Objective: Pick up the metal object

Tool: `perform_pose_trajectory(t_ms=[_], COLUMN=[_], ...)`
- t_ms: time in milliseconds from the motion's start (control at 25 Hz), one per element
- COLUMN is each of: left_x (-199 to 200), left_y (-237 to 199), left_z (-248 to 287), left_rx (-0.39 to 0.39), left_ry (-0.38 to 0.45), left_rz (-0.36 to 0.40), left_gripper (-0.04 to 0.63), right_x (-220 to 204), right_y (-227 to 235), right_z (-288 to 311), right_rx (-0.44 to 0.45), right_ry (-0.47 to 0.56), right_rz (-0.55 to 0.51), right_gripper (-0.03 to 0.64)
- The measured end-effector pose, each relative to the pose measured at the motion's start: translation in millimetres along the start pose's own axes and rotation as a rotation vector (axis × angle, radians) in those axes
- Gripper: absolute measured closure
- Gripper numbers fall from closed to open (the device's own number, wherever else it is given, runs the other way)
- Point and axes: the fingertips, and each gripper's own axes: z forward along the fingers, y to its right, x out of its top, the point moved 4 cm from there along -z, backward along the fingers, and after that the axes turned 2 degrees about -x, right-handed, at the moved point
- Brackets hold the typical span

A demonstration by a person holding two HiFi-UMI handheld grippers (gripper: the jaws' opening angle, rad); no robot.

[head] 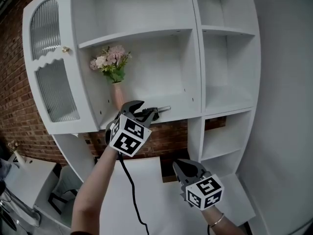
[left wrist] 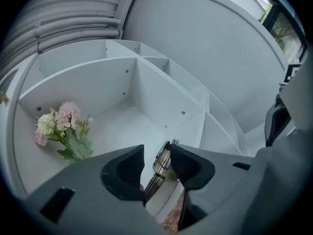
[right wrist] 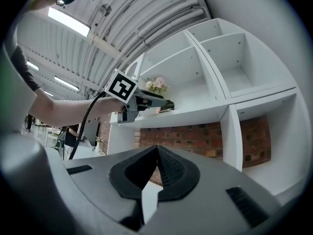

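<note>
A slim shiny metal object [head: 163,109] lies on the front edge of the white shelf [head: 186,109], its tip sticking out to the right. My left gripper [head: 148,113] is around it. In the left gripper view the metal object [left wrist: 162,161] rests against the right pad [left wrist: 188,166], while the left pad [left wrist: 126,173] stands apart from it, so the jaws are open. My right gripper [head: 189,169] hangs lower, over the white table [head: 142,190]; its jaws are shut on nothing [right wrist: 157,151].
A pink vase with pale flowers [head: 111,65] stands on the same shelf, left of the left gripper. The white cabinet has a ribbed glass door [head: 49,62] at the left and open compartments [head: 227,82] at the right. A brick wall [head: 166,136] shows below the shelf.
</note>
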Motion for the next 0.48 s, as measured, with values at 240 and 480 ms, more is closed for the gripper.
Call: perform_pose_trajectory(t_ms=[240, 480], left_x=[-4, -2], left_y=[2, 6], left_z=[26, 37], left_rx=[-0.032, -0.065], left_ry=[-0.042, -0.048], left_rz=[0.034, 0.065], left_gripper=[0.439, 0.522], right_x=[-15, -25], right_y=[19, 32], right_z=[13, 19], right_rx=[0.027, 0.045], right_ry=[-0.017, -0.030], right_rz=[0.033, 0.054], right_gripper=[0.611, 0.611])
